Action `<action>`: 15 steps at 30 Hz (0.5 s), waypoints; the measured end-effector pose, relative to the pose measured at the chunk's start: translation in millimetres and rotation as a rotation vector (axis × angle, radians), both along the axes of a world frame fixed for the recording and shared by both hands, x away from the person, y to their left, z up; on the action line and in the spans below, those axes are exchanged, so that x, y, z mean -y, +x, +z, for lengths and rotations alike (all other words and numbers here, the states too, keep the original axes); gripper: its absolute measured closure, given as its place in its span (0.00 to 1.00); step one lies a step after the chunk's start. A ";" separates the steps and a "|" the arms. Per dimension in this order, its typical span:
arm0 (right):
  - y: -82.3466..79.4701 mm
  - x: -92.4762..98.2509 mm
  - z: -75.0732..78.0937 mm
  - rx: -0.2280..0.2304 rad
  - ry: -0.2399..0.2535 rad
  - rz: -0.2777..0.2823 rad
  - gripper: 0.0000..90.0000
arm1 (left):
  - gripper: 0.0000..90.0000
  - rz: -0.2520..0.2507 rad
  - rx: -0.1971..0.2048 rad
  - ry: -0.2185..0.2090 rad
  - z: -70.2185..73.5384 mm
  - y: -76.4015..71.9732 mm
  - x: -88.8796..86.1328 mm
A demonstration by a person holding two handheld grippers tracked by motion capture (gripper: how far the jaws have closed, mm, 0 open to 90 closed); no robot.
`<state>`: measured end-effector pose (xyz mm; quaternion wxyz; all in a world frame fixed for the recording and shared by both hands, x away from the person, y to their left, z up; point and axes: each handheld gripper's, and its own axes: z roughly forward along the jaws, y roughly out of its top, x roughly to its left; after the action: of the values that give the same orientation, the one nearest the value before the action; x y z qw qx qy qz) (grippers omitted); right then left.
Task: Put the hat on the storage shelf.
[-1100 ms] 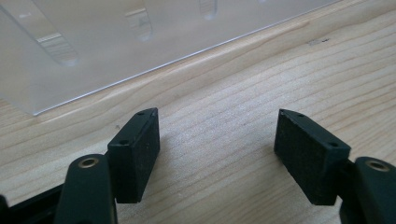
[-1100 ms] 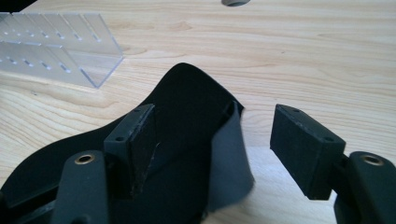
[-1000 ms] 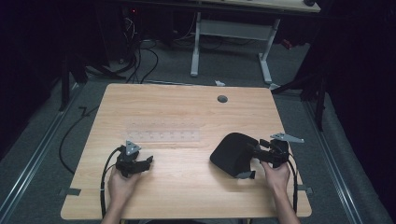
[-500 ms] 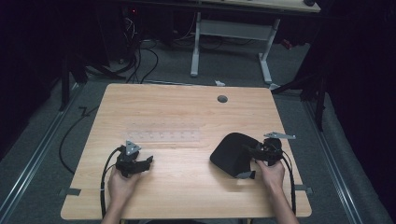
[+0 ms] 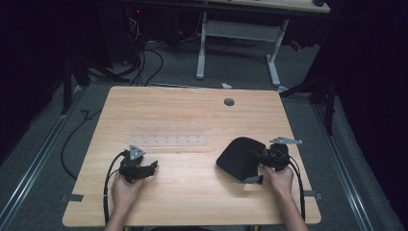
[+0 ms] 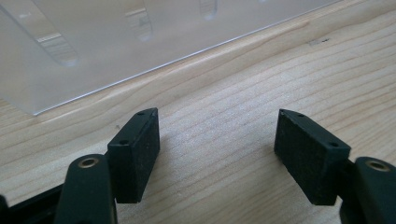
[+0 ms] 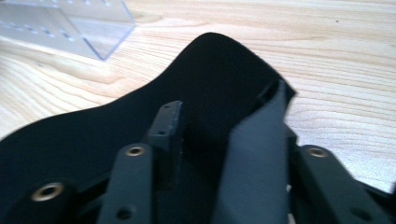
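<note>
A: Starting at the left, what is the left gripper [image 5: 153, 165] doing?

B: It rests on the wooden surface [image 5: 192, 192] toward the near left corner, fingers [image 6: 135, 154] wide apart with only bare wood between them. A clear plastic rack [image 5: 168, 140] lies just beyond it.

A: And the black cloth [image 5: 238, 156]?

B: It lies toward the near right part of the surface, close to the right edge, with its right side raised.

A: Is the right gripper [image 5: 257, 156] on it?

B: Yes. Its jaws have just been closing, with a fold of the cloth between them. In the right gripper view, the fingers [image 7: 168, 126] press on that raised fold.
</note>
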<state>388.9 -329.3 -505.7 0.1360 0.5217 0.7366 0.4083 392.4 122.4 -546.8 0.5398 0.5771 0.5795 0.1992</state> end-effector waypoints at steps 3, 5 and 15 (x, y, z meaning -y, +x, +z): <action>-2.2 5.5 -0.7 -0.002 0.048 0.024 0.73 | 0.35 -0.001 0.000 0.003 -0.1 0.0 -0.2; -4.5 7.8 -2.1 -0.005 0.071 0.039 0.77 | 0.35 -0.001 0.000 0.003 -0.1 0.0 -0.1; -17.4 12.2 0.9 0.010 0.091 0.106 0.92 | 0.35 0.001 0.001 -0.002 0.0 0.1 0.1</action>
<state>371.6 -341.5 -504.8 0.0942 0.4855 0.7432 0.4506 392.5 122.3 -546.8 0.5406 0.5764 0.5796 0.1991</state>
